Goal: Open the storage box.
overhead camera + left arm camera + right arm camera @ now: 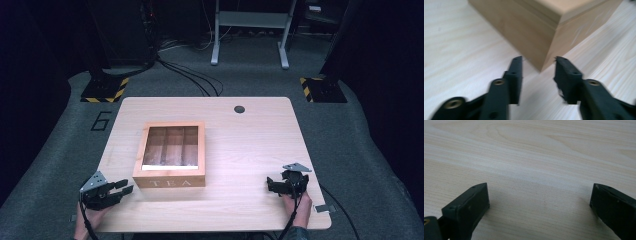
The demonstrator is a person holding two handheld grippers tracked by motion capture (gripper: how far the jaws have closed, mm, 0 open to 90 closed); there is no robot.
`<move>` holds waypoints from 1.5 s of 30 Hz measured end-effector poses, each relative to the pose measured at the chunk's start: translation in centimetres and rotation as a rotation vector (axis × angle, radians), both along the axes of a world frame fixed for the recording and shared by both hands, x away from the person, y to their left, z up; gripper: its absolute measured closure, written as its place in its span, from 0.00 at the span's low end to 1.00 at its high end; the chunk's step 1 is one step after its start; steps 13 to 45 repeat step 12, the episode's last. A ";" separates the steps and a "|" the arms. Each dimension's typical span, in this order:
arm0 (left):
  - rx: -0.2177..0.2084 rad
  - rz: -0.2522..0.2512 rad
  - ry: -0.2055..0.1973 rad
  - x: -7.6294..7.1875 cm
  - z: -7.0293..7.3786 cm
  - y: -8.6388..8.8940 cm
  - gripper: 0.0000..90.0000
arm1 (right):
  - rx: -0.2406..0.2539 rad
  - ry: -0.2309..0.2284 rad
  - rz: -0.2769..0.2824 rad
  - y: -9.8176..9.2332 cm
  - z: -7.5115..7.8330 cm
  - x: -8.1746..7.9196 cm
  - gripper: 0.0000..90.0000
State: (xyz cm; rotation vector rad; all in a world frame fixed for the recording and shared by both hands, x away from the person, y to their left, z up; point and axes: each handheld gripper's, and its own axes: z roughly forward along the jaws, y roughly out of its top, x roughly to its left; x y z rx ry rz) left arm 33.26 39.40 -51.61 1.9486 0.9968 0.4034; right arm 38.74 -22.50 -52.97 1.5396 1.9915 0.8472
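A wooden tea box (170, 155), its glass-paned lid shut and the word TEA on its near face, sits on the pale wooden bench (250, 145), which carries a small dark grommet (239, 109) beyond the box. The left gripper (125, 187) lies just beside the box's near left corner, its fingers (515, 75) pointing at that corner. In the left gripper view the two fingers stand partly apart with nothing between them, the corner of the box (544, 32) close ahead of their tips and not touched. The right gripper (272, 184) rests on the bench well to the right of the box, held by a hand (301, 207). In the right gripper view its fingers (469, 207) are spread wide over bare wood, gripping nothing.
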 end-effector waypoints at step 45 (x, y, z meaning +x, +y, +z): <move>0.107 0.082 0.075 1.0 -1.4 0.3 0.16 | 0.002 0.002 -0.003 0.0 0.0 0.0 0.02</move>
